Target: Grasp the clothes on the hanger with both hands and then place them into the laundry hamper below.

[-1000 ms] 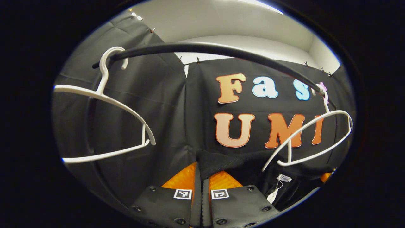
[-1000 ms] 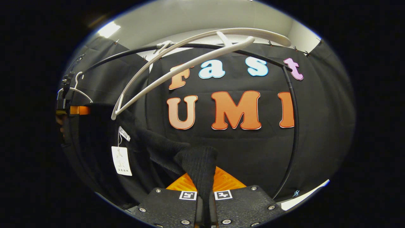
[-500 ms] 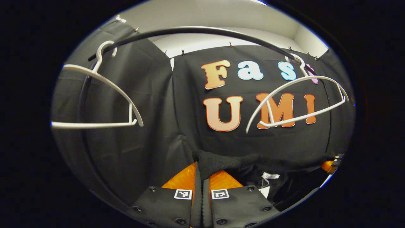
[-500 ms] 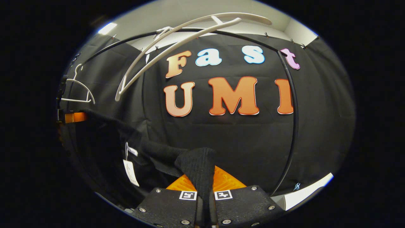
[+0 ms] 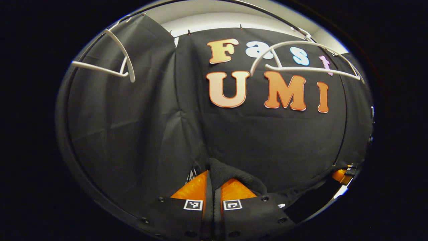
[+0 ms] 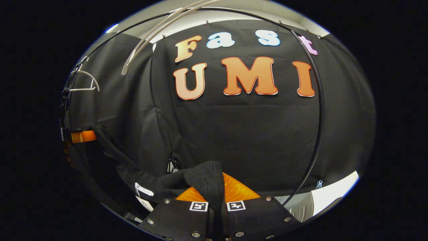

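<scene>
Down at bottom centre, left claw (image 5: 213, 192) and right claw (image 6: 216, 194) each pinch the black knit garment (image 6: 205, 179) tight, clear of the white plastic hangers (image 5: 301, 65), so it spans both for the hamper.

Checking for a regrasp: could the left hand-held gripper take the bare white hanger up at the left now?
Probably not: the left hand-held gripper is shut on the black garment, and the white hanger hangs well above it.
</scene>
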Available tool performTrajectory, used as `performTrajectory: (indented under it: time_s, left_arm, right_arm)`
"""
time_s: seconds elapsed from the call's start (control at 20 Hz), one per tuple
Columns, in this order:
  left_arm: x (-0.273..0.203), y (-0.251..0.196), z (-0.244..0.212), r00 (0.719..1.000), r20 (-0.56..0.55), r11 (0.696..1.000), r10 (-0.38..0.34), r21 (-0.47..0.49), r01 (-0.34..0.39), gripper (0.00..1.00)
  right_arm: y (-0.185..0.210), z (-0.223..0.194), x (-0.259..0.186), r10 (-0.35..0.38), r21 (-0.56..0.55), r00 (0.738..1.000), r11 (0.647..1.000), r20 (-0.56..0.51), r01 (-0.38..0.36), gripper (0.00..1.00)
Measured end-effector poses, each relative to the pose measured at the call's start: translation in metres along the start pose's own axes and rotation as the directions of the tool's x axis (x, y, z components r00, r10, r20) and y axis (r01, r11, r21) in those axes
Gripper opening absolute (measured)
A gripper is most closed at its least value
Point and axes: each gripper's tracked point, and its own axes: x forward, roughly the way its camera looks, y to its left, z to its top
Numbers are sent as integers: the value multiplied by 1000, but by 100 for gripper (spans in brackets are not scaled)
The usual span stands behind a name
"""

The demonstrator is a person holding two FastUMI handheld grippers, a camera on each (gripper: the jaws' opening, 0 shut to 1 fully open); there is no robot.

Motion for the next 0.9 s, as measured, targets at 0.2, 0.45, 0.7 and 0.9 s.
performTrajectory:
  time_s: [0.2,0.45,0.7,0.9]
  left_arm:
    - [15,-18,-49,998,-68,1000,-15,18,16,8]
    - [29,-41,-115,984,-169,998,-57,16,60,8]
    - [33,-61,-179,959,-268,996,-90,-1,93,8]
    - [38,-74,-230,931,-349,994,-109,-20,109,8]
  right_arm:
    - [1,-41,16,0,2,998,1000,-60,0,6]
    - [0,-96,31,-8,7,990,1000,-143,9,6]
    - [4,-155,43,-5,-3,975,1000,-223,5,6]
    - [14,-201,53,4,-30,957,999,-291,-14,7]
